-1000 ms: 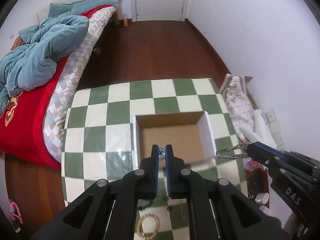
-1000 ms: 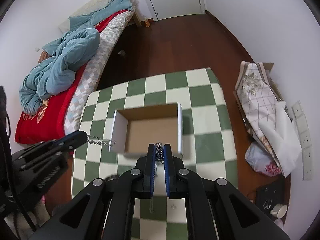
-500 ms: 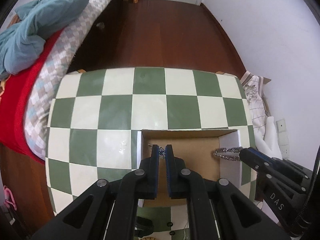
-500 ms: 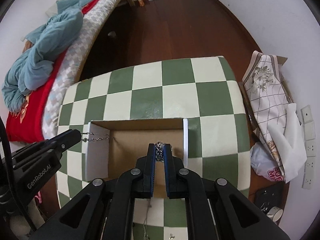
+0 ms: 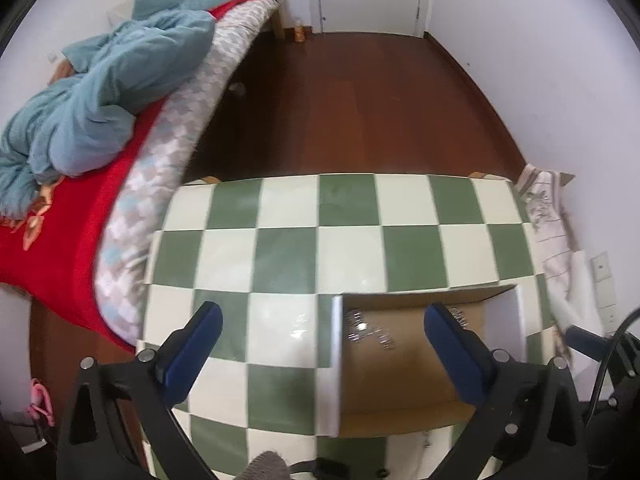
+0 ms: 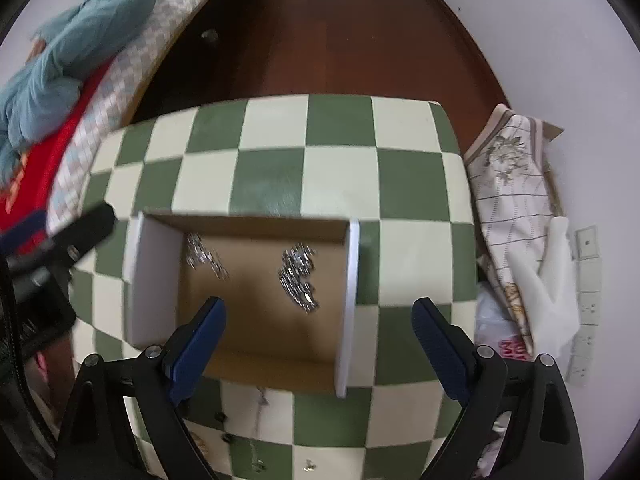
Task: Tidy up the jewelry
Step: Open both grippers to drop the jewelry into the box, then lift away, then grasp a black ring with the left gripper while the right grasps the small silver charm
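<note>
An open cardboard box (image 6: 352, 292) (image 5: 400, 376) sits on the green-and-white checkered table (image 6: 340, 168) (image 5: 352, 248). Two silver chains lie blurred inside it: one at the left (image 6: 204, 256) (image 5: 366, 330), one at the right (image 6: 298, 276) (image 5: 458, 314). My left gripper (image 5: 320, 320) is open and empty above the box's left wall; it shows at the left edge of the right wrist view (image 6: 80, 232). My right gripper (image 6: 318, 312) is open and empty over the box's near side; its tip shows in the left wrist view (image 5: 584, 340).
A bed with a red cover and blue duvet (image 5: 88, 92) stands left of the table. Folded cloth and bags (image 6: 516, 200) lie on the floor at the right by the wall. Small jewelry bits (image 6: 308, 466) lie on the table's near edge.
Both grippers have opened and let go of their chains, which now lie in the box. The left gripper has shifted left over the box's left wall.
</note>
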A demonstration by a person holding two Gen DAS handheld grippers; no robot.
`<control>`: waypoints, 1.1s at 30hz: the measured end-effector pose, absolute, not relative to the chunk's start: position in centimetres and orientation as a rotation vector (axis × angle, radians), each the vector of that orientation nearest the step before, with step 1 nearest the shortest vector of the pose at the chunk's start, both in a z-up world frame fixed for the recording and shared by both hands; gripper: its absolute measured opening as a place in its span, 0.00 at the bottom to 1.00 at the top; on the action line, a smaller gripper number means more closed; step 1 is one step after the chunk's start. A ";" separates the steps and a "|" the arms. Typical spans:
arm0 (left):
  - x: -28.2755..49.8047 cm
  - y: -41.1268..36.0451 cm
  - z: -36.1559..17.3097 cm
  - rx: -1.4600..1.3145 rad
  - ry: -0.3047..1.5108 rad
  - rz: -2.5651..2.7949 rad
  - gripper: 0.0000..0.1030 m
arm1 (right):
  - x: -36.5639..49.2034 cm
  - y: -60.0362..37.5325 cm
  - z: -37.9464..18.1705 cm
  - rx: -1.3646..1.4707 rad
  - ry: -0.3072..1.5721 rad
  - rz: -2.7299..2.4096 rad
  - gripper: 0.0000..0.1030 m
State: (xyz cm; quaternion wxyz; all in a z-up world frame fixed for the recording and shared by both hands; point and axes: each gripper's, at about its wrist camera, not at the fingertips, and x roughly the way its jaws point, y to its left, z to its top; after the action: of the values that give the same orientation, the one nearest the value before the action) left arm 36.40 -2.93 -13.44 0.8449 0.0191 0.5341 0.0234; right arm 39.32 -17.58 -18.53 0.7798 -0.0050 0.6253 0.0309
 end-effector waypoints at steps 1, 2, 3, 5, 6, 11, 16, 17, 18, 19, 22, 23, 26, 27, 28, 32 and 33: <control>35.9 -2.8 -13.5 0.048 1.114 0.055 1.00 | 38.9 -17.7 -18.7 -0.021 1.352 0.053 0.96; 35.4 -2.8 -13.7 0.053 1.103 0.059 1.00 | 38.2 -17.5 -19.1 -0.041 1.350 0.036 0.99; 35.0 -2.8 -13.9 0.057 1.096 0.062 1.00 | 37.7 -17.5 -19.3 -0.054 1.345 0.025 0.99; 33.9 -2.4 -14.4 0.055 1.096 0.071 1.00 | 36.7 -17.4 -19.7 -0.061 1.338 0.016 0.99; 33.5 -2.4 -14.6 0.055 1.095 0.074 1.00 | 36.1 -17.5 -19.9 -0.057 1.335 0.011 0.99; 31.0 -1.7 -14.9 0.046 1.057 0.104 1.00 | 33.8 -17.4 -19.4 -0.059 1.287 -0.020 0.99; 28.8 -1.1 -14.1 0.041 1.039 0.113 1.00 | 32.0 -17.2 -17.6 -0.041 1.229 -0.032 0.99; 28.3 -1.0 -13.8 0.037 1.028 0.113 1.00 | 31.7 -17.2 -17.2 -0.039 1.217 -0.036 0.99; 27.8 -0.9 -13.4 0.037 1.020 0.117 1.00 | 31.3 -17.1 -16.7 -0.040 1.202 -0.041 0.99; 27.5 -0.8 -13.2 0.036 1.013 0.121 1.00 | 31.1 -17.1 -16.3 -0.039 1.192 -0.043 0.99; 26.1 -0.6 -11.9 0.029 0.990 0.114 1.00 | 29.8 -16.9 -14.8 -0.047 1.145 -0.055 0.99; 25.5 -0.5 -11.2 0.034 0.979 0.114 1.00 | 29.5 -17.0 -14.4 -0.048 1.133 -0.059 0.99; 23.8 -0.4 -9.6 0.049 0.940 0.124 1.00 | 28.1 -16.8 -12.8 -0.050 1.086 -0.072 0.99; 23.3 -0.4 -9.1 0.054 0.926 0.125 1.00 | 27.5 -16.8 -12.1 -0.041 1.071 -0.071 0.99; 22.8 -0.3 -8.8 0.057 0.917 0.130 1.00 | 26.9 -16.7 -11.5 -0.034 1.057 -0.068 0.99; 20.3 0.0 -7.4 0.068 0.887 0.150 1.00 | 24.3 -16.8 -9.7 0.008 1.017 -0.054 0.99; 19.4 0.1 -7.3 0.071 0.883 0.162 1.00 | 23.7 -16.9 -9.5 0.016 1.012 -0.051 1.00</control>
State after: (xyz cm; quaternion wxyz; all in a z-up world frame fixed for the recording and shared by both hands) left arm 19.39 0.12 -7.31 0.9004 0.0344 0.4267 0.0782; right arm 23.65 -16.95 -9.50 0.8744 0.0076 0.4845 -0.0245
